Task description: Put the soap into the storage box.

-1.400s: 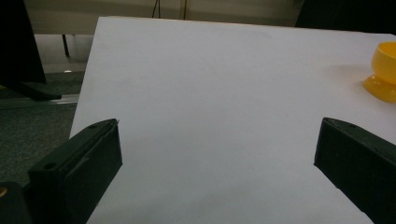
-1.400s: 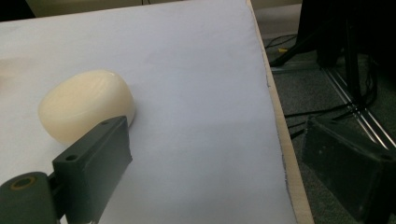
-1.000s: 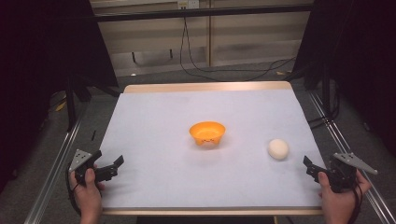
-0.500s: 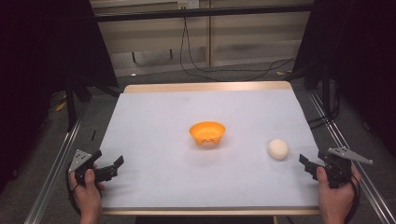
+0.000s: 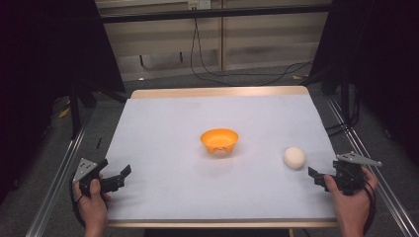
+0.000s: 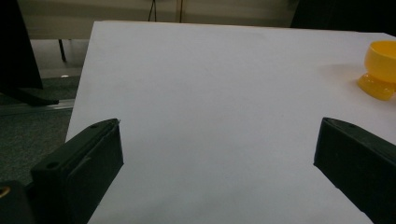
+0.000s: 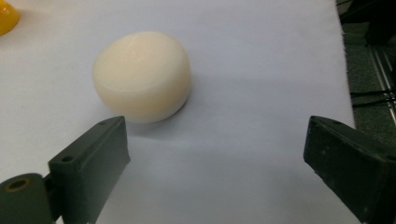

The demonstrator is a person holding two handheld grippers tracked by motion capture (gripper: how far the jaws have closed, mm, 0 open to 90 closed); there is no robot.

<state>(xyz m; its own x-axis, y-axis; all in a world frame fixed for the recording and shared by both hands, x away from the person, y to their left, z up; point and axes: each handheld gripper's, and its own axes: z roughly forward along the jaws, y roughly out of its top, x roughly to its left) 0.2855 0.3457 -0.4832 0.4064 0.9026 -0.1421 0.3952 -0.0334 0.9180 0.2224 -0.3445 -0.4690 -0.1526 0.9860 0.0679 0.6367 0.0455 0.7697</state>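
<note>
Overhead, white table (image 5: pixel 173 123) on grey floor (image 5: pixel 163 81); both tools, left (image 5: pixel 118 178) and right (image 5: pixel 318 178), spread, empty.

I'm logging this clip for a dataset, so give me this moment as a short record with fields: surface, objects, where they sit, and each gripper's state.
surface: table under a white sheet
bowl: orange, upright, near the middle
ball: cream, rounded, to the right of the bowl, apart from it
left gripper: open, near the front left corner, nothing between its jaws
right gripper: open, just short of the ball, not touching it
held: nothing
</note>
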